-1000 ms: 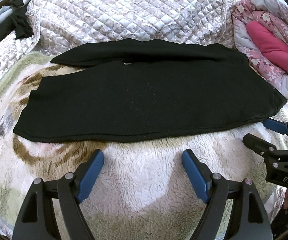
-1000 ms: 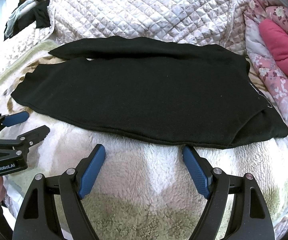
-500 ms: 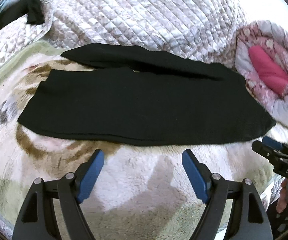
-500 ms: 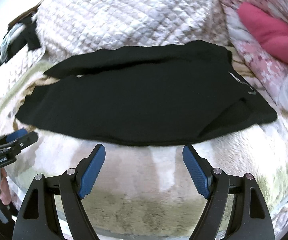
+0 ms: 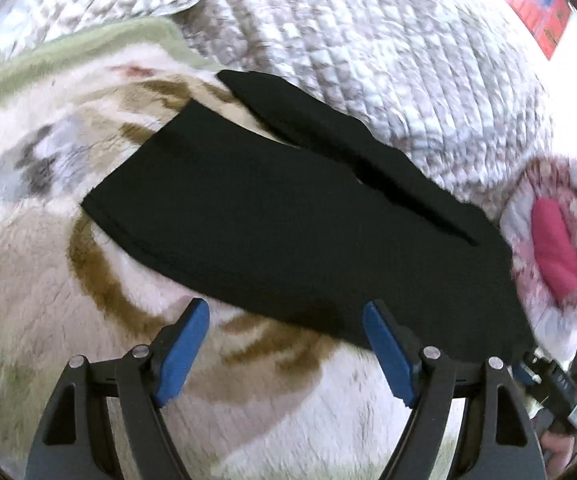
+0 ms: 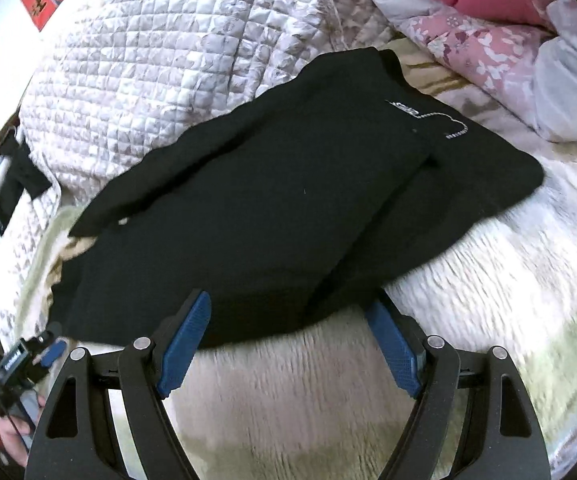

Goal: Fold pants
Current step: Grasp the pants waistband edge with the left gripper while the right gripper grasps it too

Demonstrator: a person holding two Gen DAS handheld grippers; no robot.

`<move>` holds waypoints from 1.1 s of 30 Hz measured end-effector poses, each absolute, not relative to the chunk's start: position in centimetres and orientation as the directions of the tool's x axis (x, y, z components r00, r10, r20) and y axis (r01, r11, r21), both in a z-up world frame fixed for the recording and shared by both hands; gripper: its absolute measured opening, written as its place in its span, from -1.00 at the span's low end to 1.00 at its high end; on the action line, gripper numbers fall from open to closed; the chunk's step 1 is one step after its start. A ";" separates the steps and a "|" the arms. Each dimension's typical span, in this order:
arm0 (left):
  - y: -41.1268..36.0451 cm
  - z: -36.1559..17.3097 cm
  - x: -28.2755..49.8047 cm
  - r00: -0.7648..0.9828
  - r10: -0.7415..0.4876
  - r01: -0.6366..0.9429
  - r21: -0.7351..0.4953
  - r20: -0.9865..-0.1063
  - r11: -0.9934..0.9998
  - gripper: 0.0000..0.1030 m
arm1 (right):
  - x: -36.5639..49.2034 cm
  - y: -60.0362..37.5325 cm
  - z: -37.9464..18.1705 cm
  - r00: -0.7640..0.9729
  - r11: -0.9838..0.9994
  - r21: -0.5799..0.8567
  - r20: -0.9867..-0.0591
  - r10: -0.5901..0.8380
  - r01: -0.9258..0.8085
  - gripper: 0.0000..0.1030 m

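Black pants [image 5: 288, 216] lie flat on a fluffy cream and brown blanket [image 5: 40, 280], one leg laid over the other, hems at the left and waist at the right. In the right wrist view the pants [image 6: 272, 200] show a small white logo near the waist. My left gripper [image 5: 286, 320] is open, its blue fingertips at the pants' near edge, nothing between them. My right gripper [image 6: 288, 316] is open too, its fingertips straddling the near edge by a fold in the cloth. Each gripper shows at the edge of the other's view, the right one [image 5: 560, 380] and the left one [image 6: 20, 360].
A quilted grey-white cover [image 5: 368, 52] is heaped behind the pants. A pink floral duvet with a pink lining [image 6: 488, 20] lies at the right. Dark clothes [image 6: 8, 184] hang at the far left. A red poster [image 5: 544, 12] is on the wall.
Both views have swung and tilted, and both grippers have closed in on the pants' near edge, the left towards the leg end and the right towards the waist. Both stayed open.
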State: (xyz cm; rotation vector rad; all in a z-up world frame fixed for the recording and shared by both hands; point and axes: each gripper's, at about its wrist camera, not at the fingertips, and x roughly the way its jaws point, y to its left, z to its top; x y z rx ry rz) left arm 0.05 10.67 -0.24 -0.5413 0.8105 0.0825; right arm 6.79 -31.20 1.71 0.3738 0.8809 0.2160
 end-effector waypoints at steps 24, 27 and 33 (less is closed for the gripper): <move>14.2 -1.0 2.4 0.697 -0.028 -0.414 -0.434 -0.716 0.800 -0.90 | 10.5 -35.7 1.7 0.687 0.843 0.517 -0.668 0.287 0.150 -0.82; 13.8 -0.2 2.0 0.698 -0.004 -0.407 -0.402 -0.716 0.820 -0.92 | 10.1 -35.9 2.2 0.694 0.839 0.525 -0.658 0.294 0.142 -0.87; 13.9 2.5 -0.7 0.715 -0.002 -0.391 -0.403 -0.699 0.828 -0.92 | 7.5 -36.3 4.3 0.697 0.838 0.534 -0.644 0.316 0.114 -0.88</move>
